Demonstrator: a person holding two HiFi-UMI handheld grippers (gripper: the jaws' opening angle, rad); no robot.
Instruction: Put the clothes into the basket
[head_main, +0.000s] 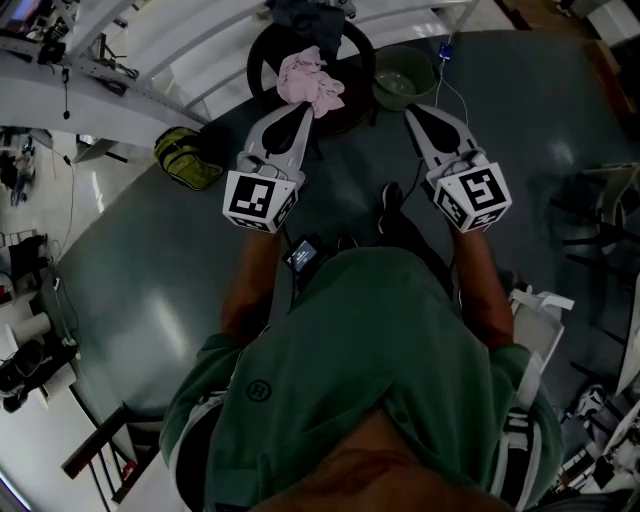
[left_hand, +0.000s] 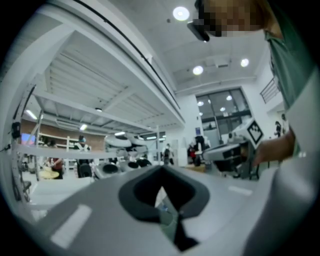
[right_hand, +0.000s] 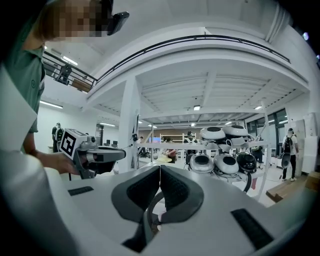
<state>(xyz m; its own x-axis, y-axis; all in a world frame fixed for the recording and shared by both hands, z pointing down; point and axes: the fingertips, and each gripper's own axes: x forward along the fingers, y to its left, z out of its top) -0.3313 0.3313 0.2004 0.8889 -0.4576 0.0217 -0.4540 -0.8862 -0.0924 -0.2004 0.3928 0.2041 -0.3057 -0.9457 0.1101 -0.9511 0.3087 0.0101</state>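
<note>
The white left gripper (head_main: 299, 110) is sitting clenched, its pads pressed together on nothing, and the white right gripper (head_main: 414, 112) is doing the same. The crumpled pink garment (head_main: 311, 82) is lying on a dark round surface (head_main: 352, 55) just beyond the left claw's tip. What appears to be a round green basket (head_main: 403, 75) is standing just beyond the right claw.

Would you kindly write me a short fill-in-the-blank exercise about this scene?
The cloth on the round black table is ____ in colour.
The left gripper and the right gripper both have their jaws ____.
In the head view, the green basket stands to the cloth's ____.
Missing words: pink; shut; right.
</note>
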